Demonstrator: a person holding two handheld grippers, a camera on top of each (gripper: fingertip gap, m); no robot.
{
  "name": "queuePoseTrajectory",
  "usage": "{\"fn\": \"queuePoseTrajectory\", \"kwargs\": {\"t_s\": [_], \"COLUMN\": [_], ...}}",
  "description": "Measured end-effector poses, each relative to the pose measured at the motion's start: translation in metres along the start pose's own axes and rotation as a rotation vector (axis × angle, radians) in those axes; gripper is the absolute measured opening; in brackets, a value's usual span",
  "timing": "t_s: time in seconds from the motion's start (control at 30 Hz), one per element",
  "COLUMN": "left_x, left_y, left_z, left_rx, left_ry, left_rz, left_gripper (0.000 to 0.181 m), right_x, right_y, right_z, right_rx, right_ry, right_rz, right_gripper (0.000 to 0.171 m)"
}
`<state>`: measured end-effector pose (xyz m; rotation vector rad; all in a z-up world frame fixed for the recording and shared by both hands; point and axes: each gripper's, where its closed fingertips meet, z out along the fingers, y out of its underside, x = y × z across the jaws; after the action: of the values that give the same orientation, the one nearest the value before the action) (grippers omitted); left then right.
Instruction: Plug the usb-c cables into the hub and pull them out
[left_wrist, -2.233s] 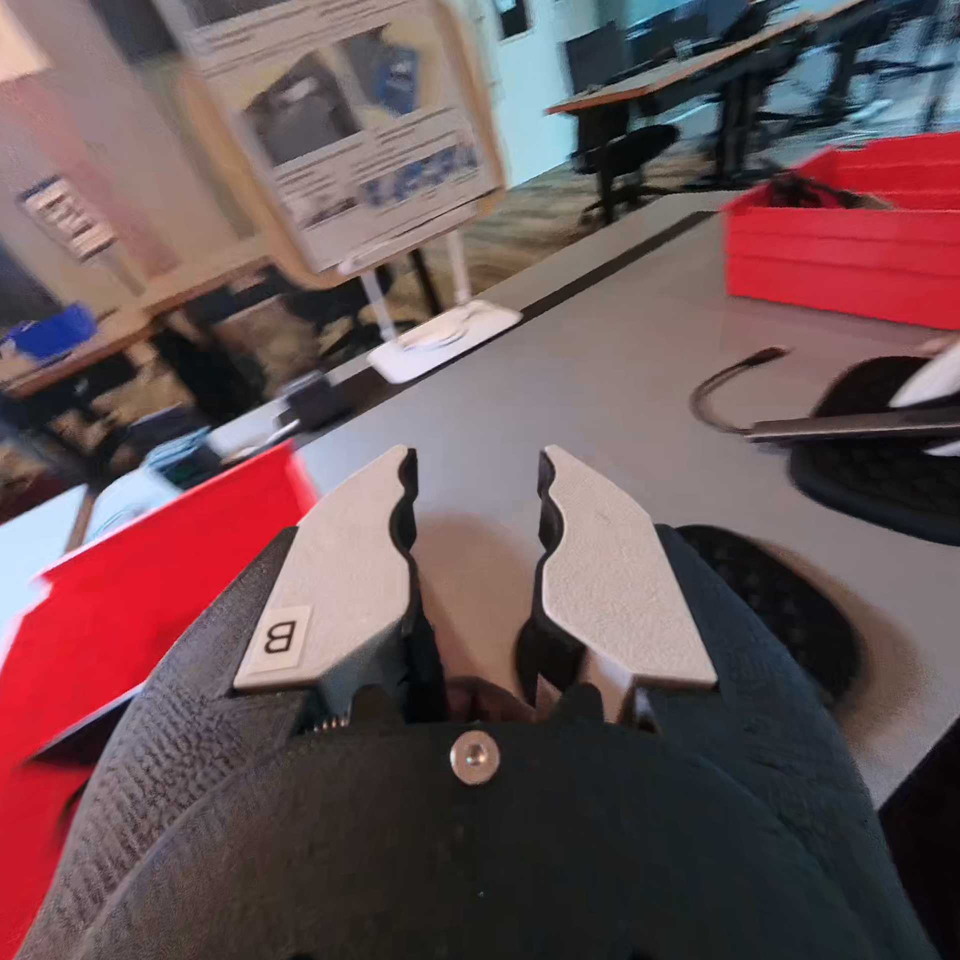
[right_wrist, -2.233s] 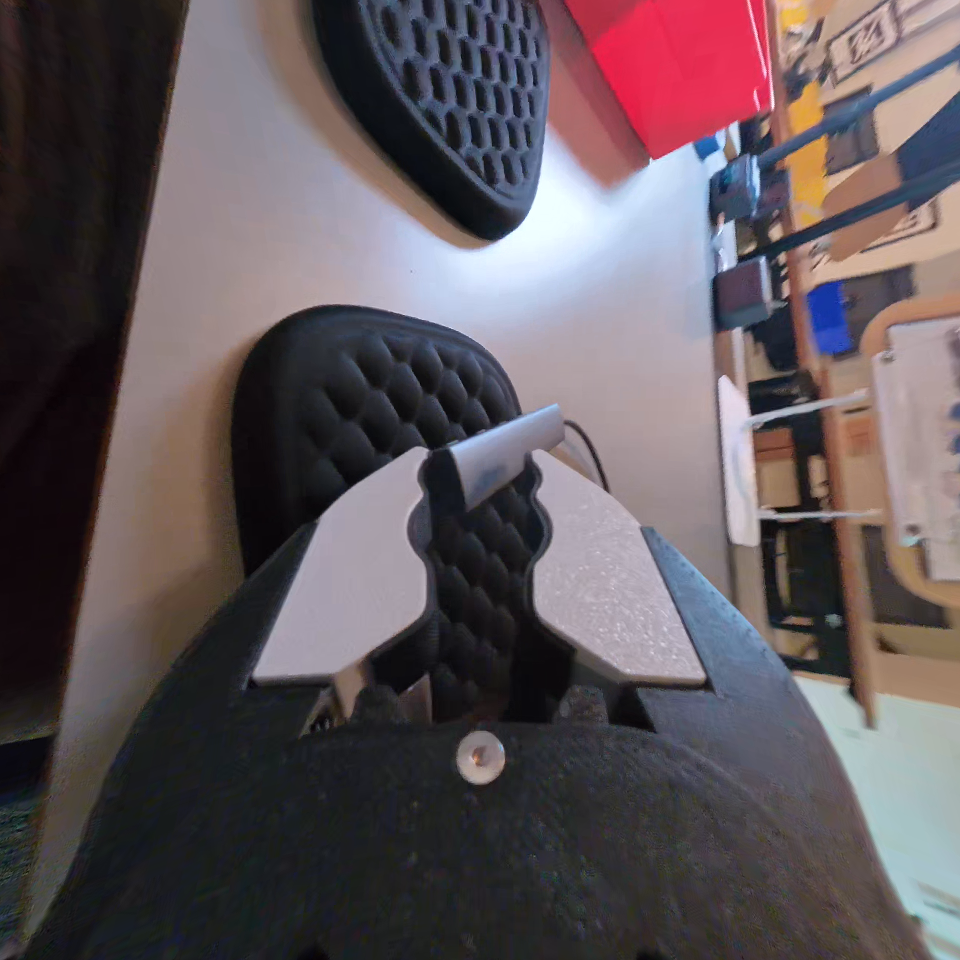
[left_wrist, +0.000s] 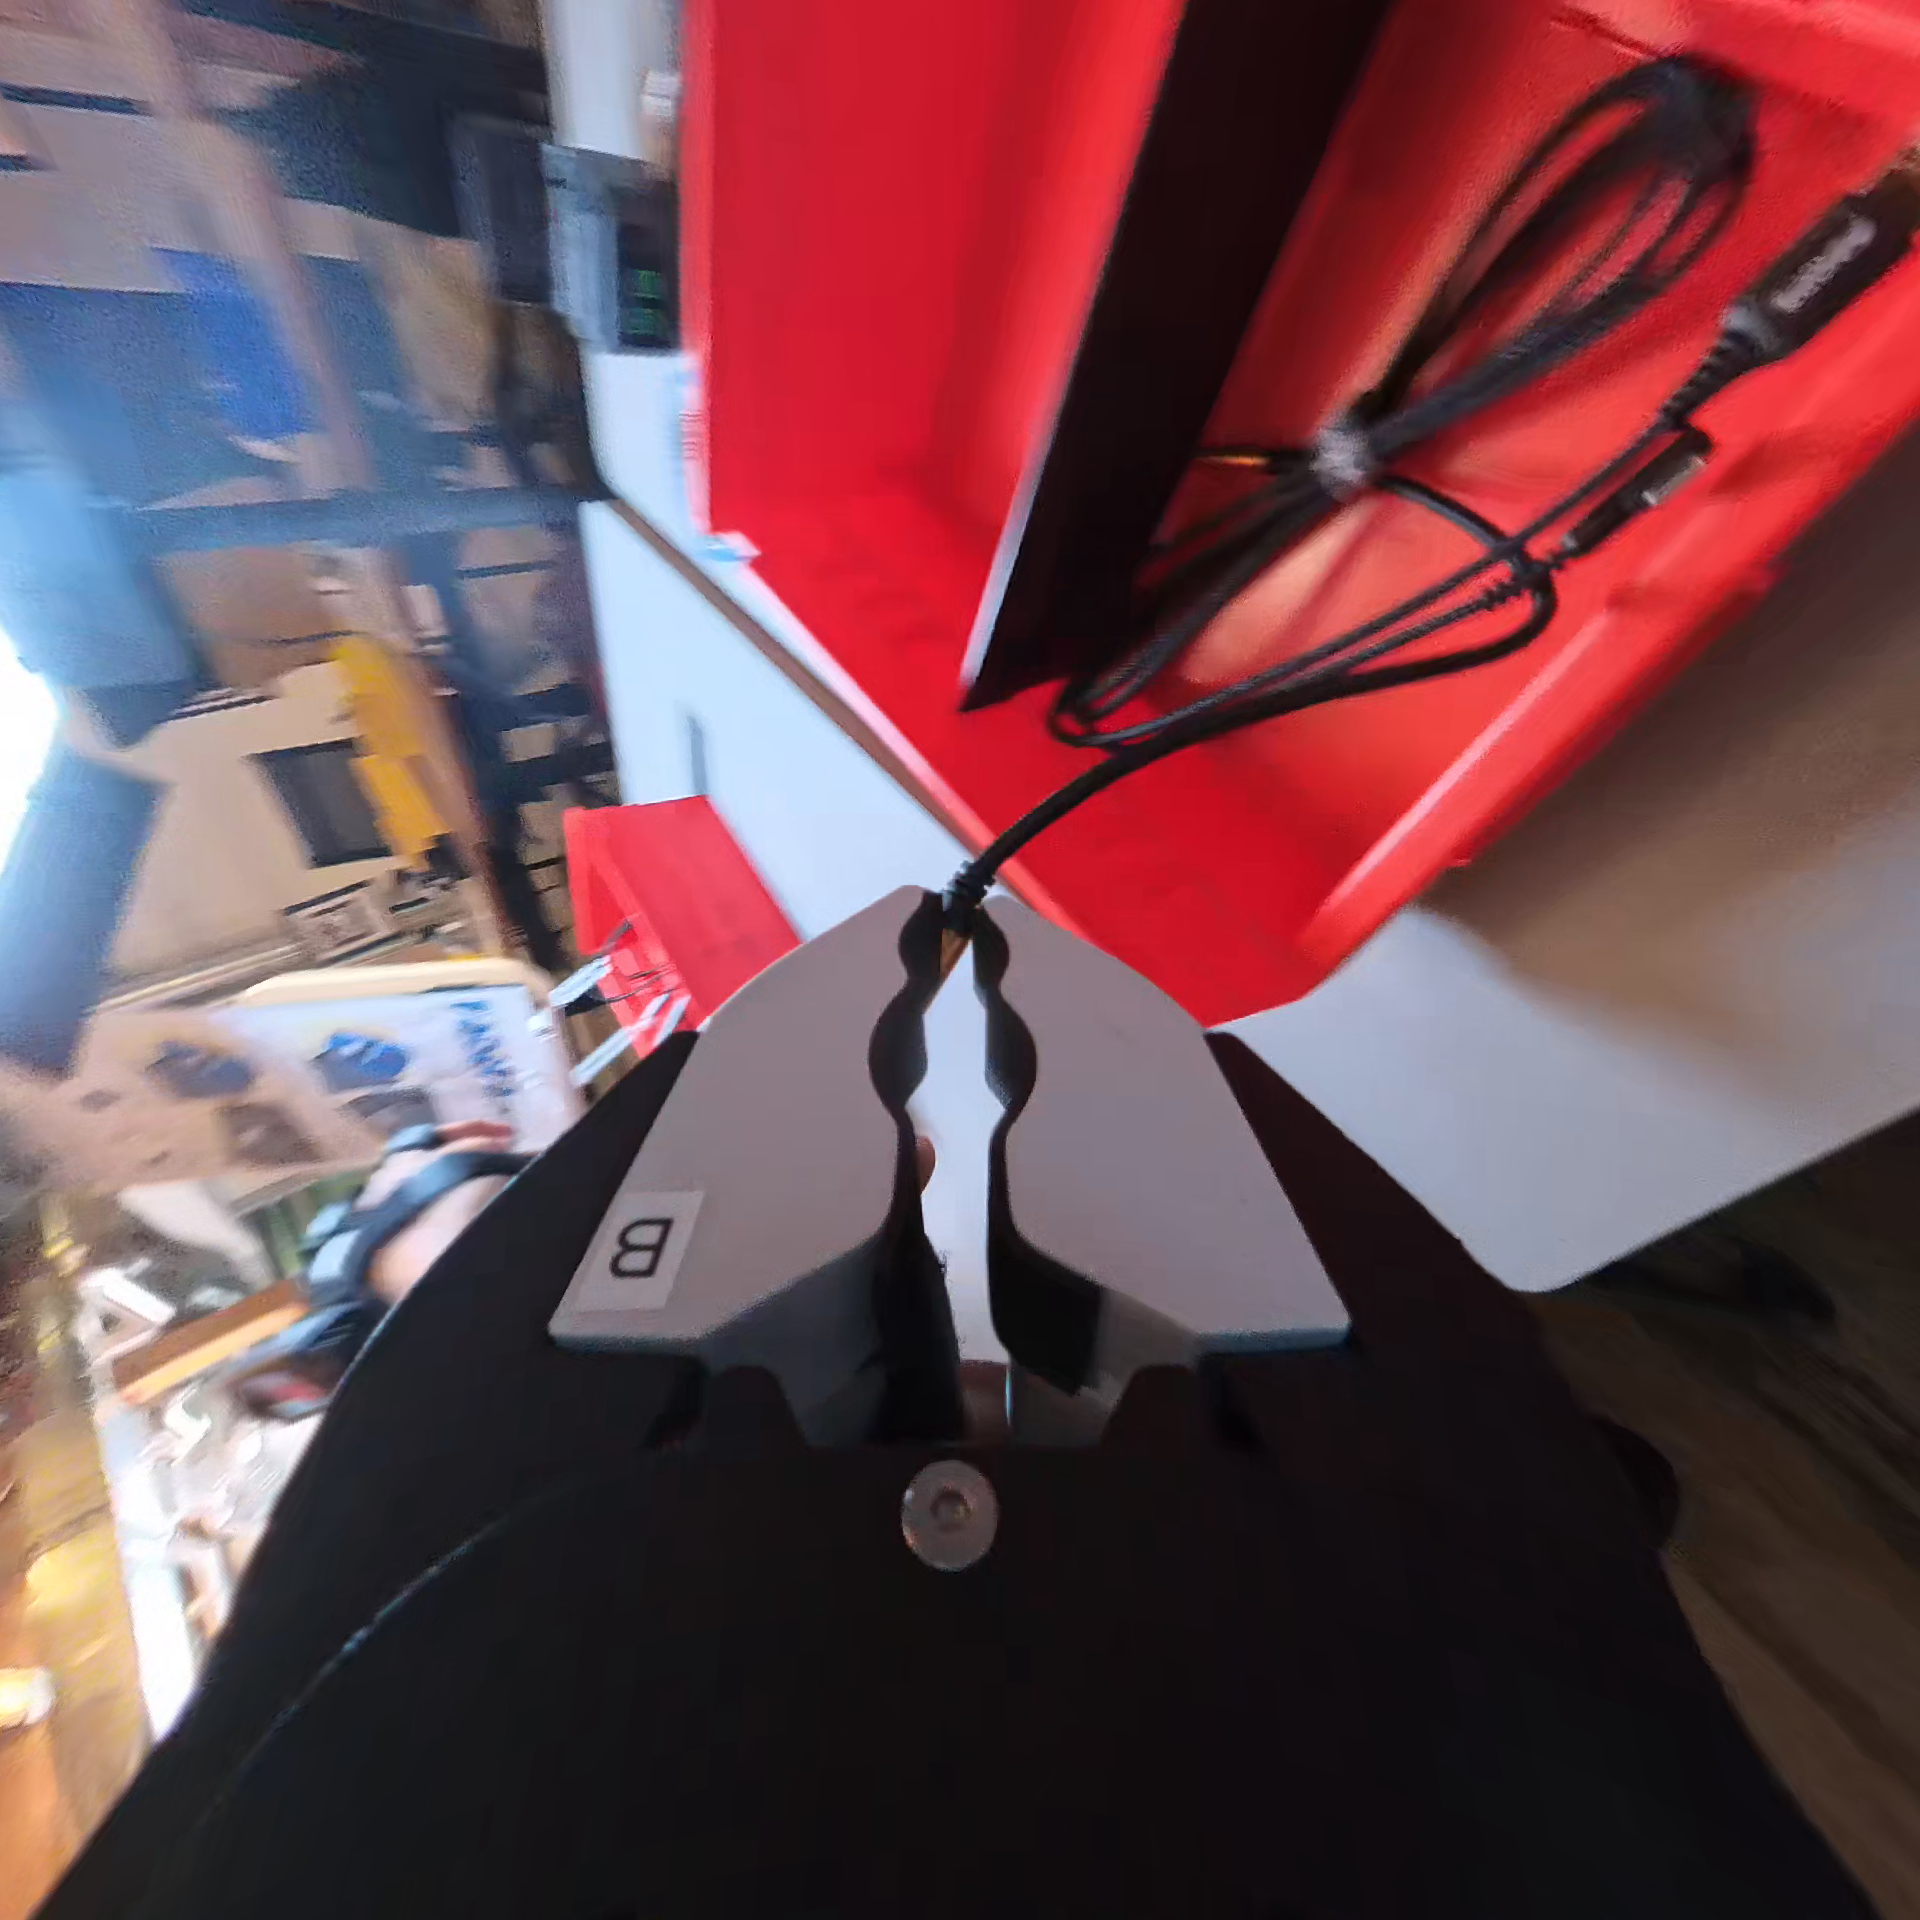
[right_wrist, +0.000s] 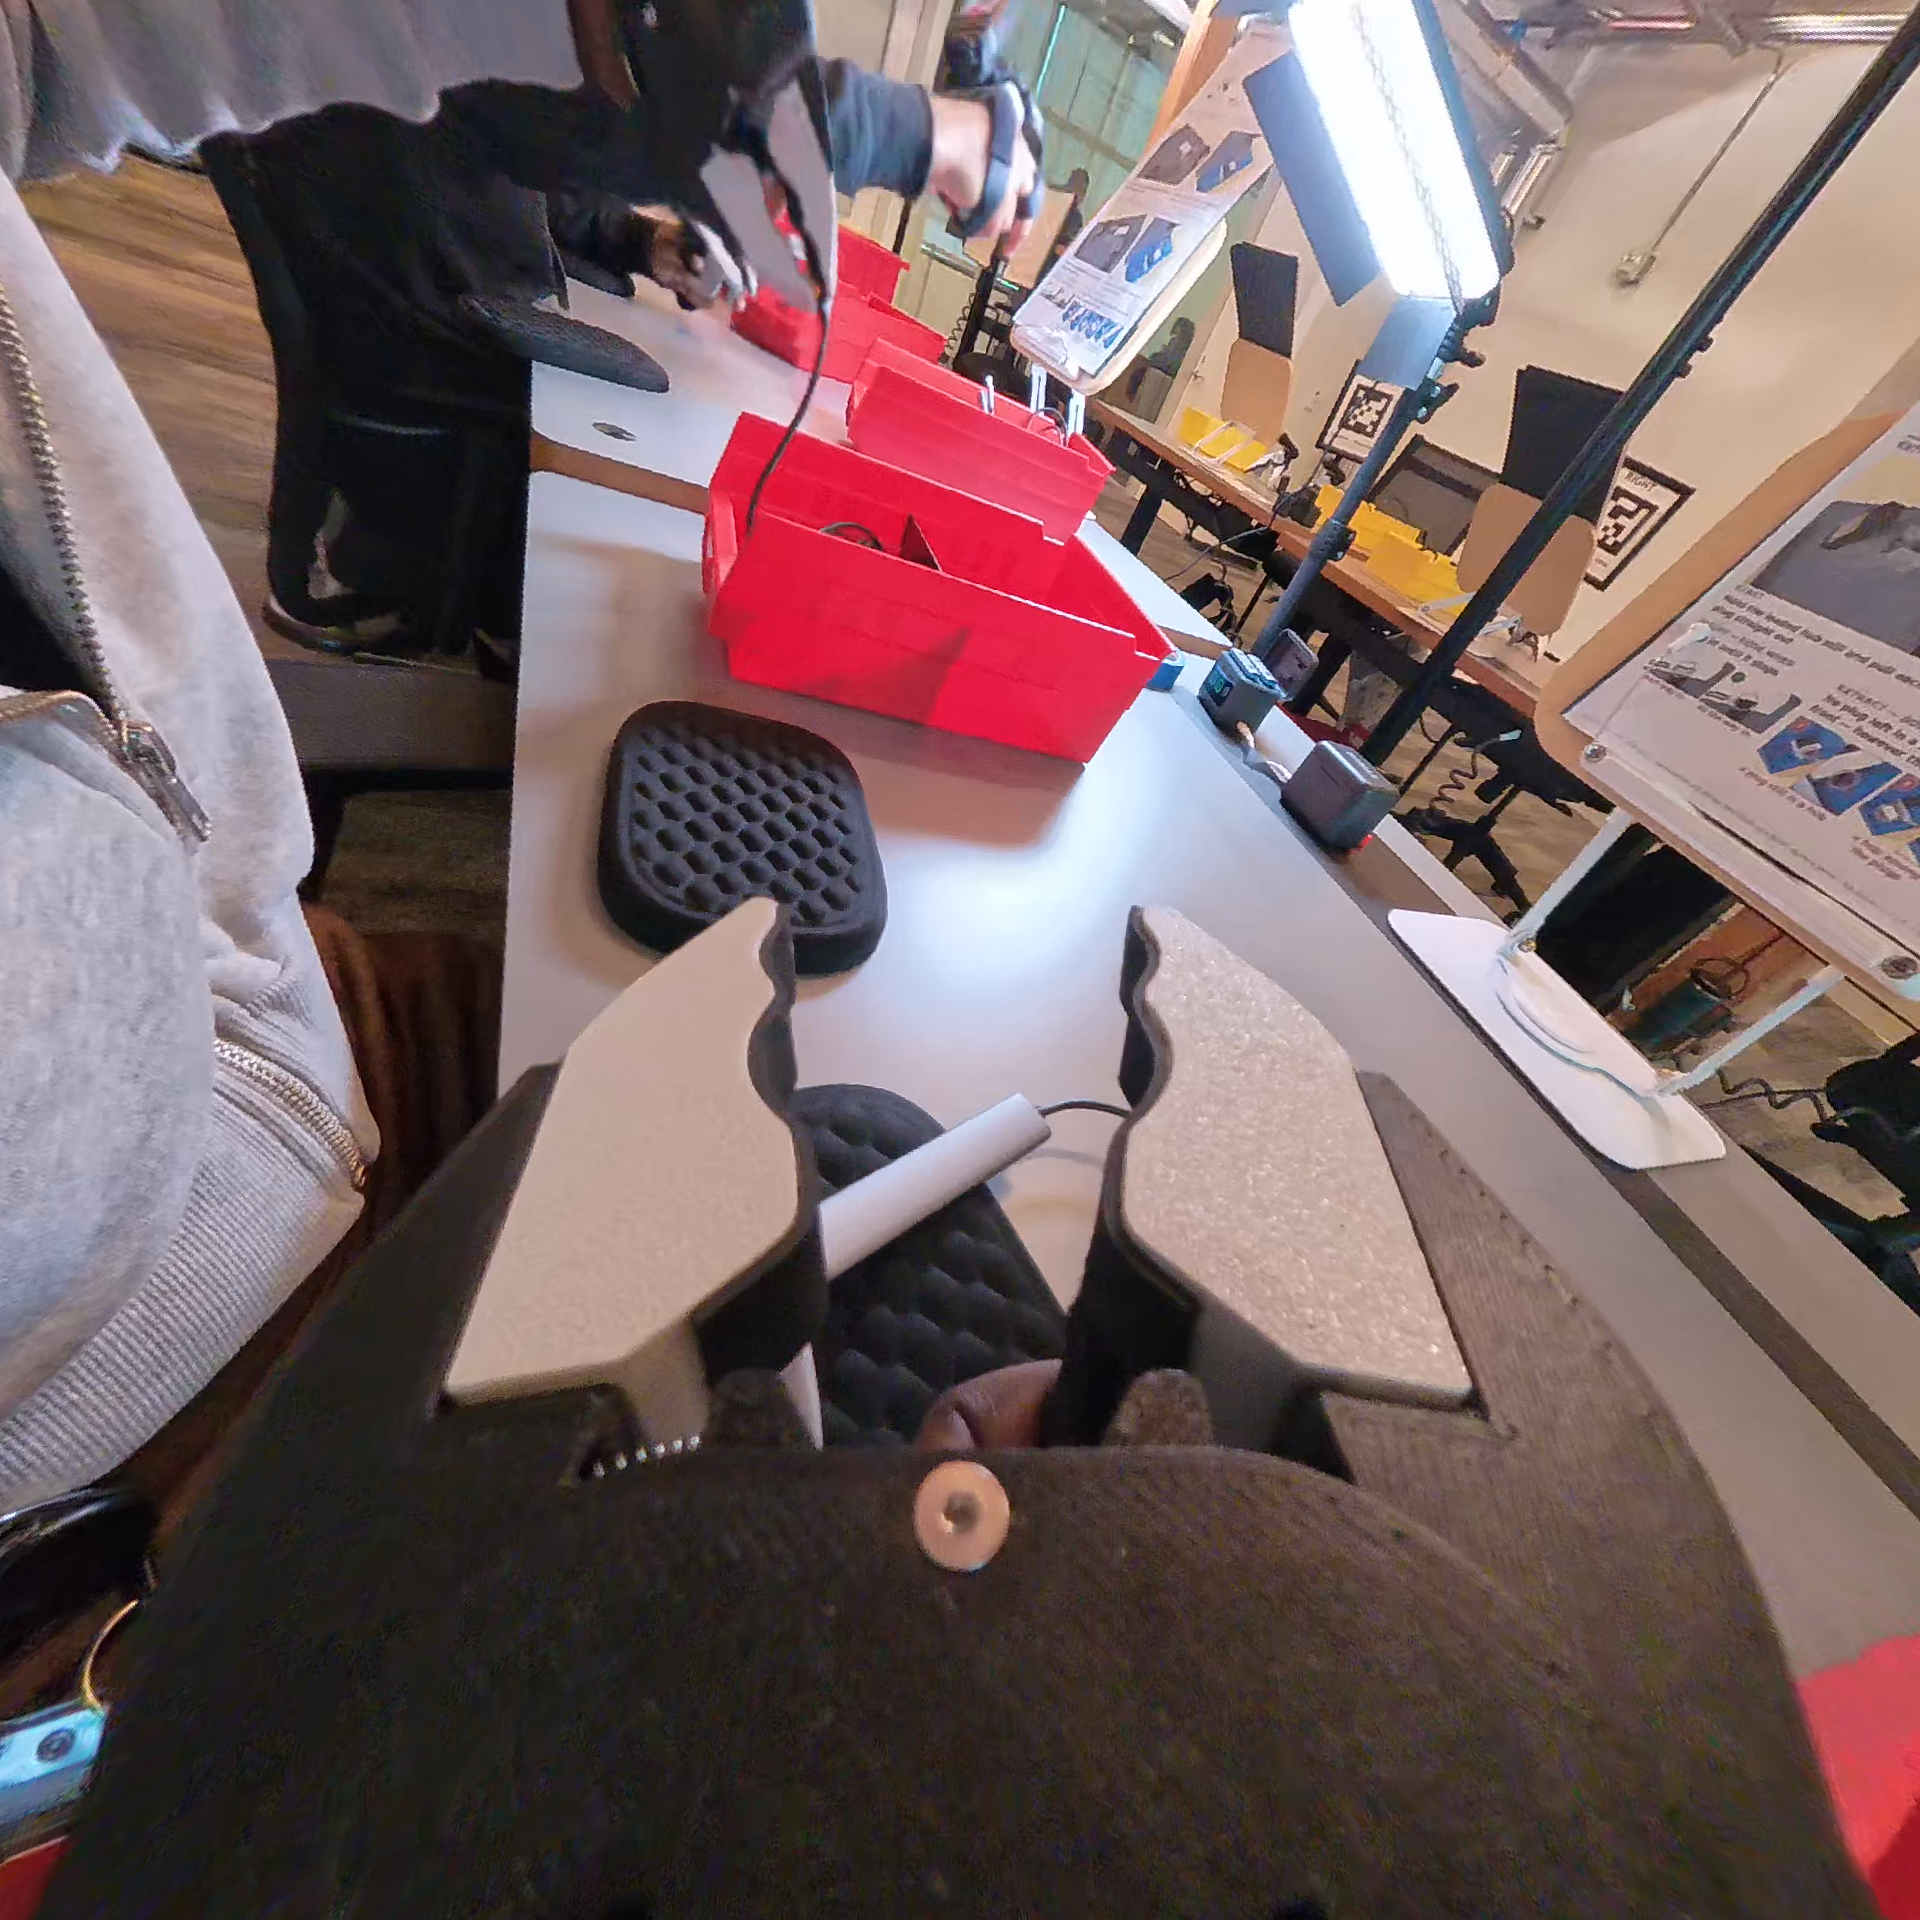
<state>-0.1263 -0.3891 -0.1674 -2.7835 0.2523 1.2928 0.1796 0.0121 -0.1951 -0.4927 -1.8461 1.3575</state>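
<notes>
So far nothing is plugged in: the left gripper pinches a cable end lifted from the red bin. The right gripper, jaws wide apart, hovers over the hub on its pad near the counter edge.

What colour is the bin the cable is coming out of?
Red. The bin shows best in the left wrist view, where the left tongs pinch the black cable.

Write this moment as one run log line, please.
left gripper: shut on black cable above red bin | right gripper: open over hub
</notes>
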Motion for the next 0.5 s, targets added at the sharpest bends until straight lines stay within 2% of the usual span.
{"fn": "queuePoseTrajectory", "kwargs": {"t_s": [0.03,0.23,0.33,0.43,0.5], "left_x": [-0.012,-0.078,-0.113,-0.133,-0.137], "left_y": [0.001,0.016,0.019,0.017,0.006], "left_z": [-0.011,-0.075,-0.104,-0.116,-0.123], "left_rx": [0.007,0.053,0.140,0.194,0.289], "left_ry": [-0.063,-0.421,-0.585,-0.679,-0.705], "left_rz": [-0.013,-0.126,-0.243,-0.319,-0.385], "left_gripper": [0.006,0.005,0.005,0.005,0.005], "right_x": [-0.001,-0.004,-0.003,-0.001,-0.003], "right_y": [0.000,-0.006,-0.009,-0.009,-0.010], "right_z": [0.002,0.003,0.002,0.002,0.004], "right_rx": [-0.001,0.007,0.023,0.019,0.026], "right_ry": [-0.003,0.012,0.022,0.040,0.040], "right_rz": [-0.001,-0.027,-0.017,-0.021,-0.002], "right_gripper": [0.061,0.062,0.062,0.062,0.061]}}
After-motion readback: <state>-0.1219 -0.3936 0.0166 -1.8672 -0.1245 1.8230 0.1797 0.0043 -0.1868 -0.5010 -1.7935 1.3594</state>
